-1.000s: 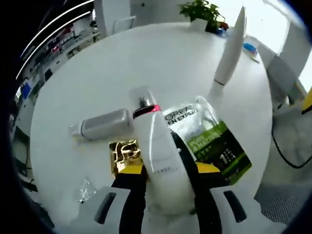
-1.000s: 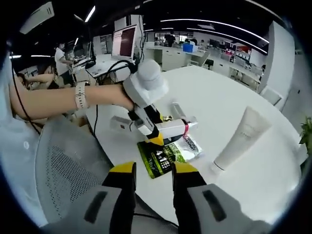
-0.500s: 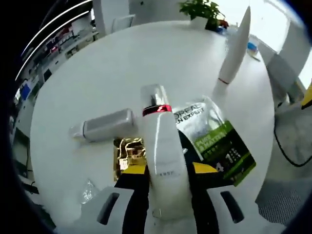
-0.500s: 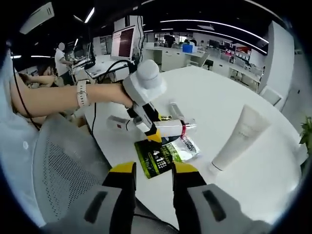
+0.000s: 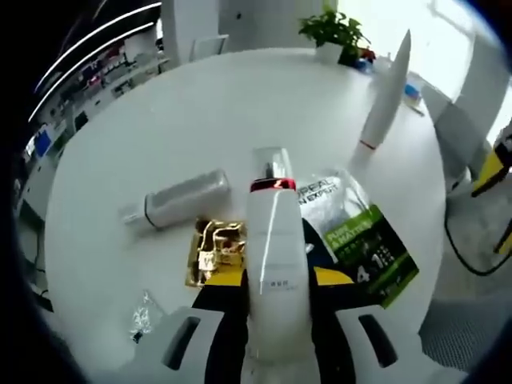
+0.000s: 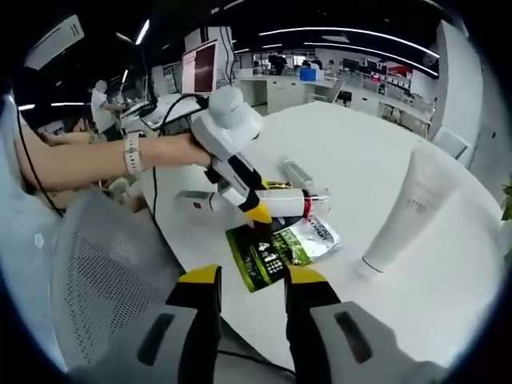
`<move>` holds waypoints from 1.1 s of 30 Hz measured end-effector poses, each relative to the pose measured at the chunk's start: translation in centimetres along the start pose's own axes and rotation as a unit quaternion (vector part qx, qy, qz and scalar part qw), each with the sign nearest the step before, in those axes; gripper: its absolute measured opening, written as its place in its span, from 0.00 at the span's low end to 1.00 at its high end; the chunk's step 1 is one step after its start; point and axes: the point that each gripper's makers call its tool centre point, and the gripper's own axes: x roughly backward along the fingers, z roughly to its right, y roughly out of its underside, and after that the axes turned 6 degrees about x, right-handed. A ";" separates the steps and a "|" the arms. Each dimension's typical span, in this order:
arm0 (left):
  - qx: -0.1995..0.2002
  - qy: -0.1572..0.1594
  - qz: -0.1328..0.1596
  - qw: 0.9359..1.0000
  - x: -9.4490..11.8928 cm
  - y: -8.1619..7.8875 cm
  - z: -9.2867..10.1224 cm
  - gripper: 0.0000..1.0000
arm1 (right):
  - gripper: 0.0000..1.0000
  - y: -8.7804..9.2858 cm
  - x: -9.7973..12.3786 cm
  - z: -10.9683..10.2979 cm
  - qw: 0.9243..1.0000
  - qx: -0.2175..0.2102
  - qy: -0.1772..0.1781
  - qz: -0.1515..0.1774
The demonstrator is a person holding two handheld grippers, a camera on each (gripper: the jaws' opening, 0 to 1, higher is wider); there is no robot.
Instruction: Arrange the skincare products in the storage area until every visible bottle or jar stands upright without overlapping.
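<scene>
My left gripper (image 5: 276, 282) is shut on a white bottle (image 5: 274, 232) with a red ring and a clear cap, which lies roughly level above the table. In the right gripper view the same left gripper (image 6: 254, 210), held by a person's hand, carries that white bottle (image 6: 286, 202) over a green-and-silver sachet (image 6: 280, 246). A silver bottle (image 5: 181, 209) lies on its side beside a gold packet (image 5: 216, 248). A tall white tube (image 5: 385, 90) stands on its cap. My right gripper (image 6: 253, 276) is open with nothing in it, near the table's edge.
The round white table (image 5: 200, 112) has free room on its far side. A potted plant (image 5: 332, 28) stands at the far edge. A crumpled clear wrapper (image 5: 143, 312) lies near my left gripper. A mesh chair (image 6: 96, 288) and a small white box (image 6: 192, 200) are on the left.
The left gripper has raised the white bottle and swung it straighter along its jaws, clear of the sachet. The right gripper has stayed open and has hardly moved.
</scene>
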 end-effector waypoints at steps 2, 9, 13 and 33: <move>0.019 0.009 0.003 1.000 0.3 0.3 0.2 0.25 | 0.31 0.0 -0.7 0.1 1.000 -0.019 -0.005 0.008; 0.030 0.026 0.014 0.999 1.2 0.7 0.5 0.25 | 0.31 -0.3 -2.5 1.5 0.998 -0.061 0.008 0.026; 0.029 0.030 0.030 0.999 1.9 0.2 0.7 0.25 | 0.32 -1.0 -3.4 2.5 0.991 -0.119 0.020 0.063; 0.065 0.041 0.053 0.996 3.1 -0.4 1.2 0.24 | 0.34 -1.9 -10.1 2.8 0.882 -0.445 -0.052 0.143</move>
